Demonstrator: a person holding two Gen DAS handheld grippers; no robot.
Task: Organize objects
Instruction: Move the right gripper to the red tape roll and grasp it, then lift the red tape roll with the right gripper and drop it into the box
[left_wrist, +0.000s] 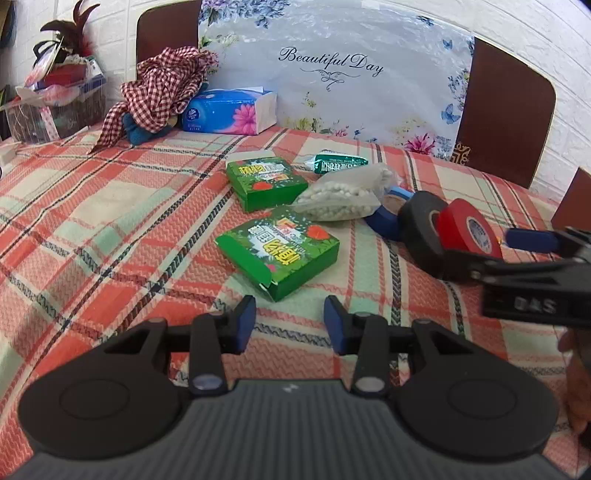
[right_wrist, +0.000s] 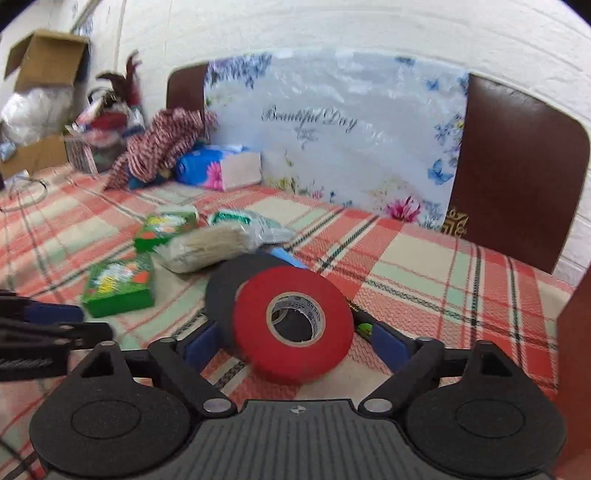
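Right gripper (right_wrist: 291, 345) stands wide, its fingers either side of the red tape roll (right_wrist: 293, 323), which leans on a black roll (right_wrist: 229, 280) just behind; contact isn't clear. Left gripper (left_wrist: 290, 323) hangs open and empty over the checked cloth (left_wrist: 92, 221), a green box (left_wrist: 279, 251) just ahead, a bead bag (left_wrist: 345, 197) beyond.

left gripper (left_wrist: 290, 325) and right gripper (right_wrist: 295, 341): black linkage arms, round pivot discs, silver rivets, blue finger pads (left_wrist: 243, 325), ribbed grey housing.
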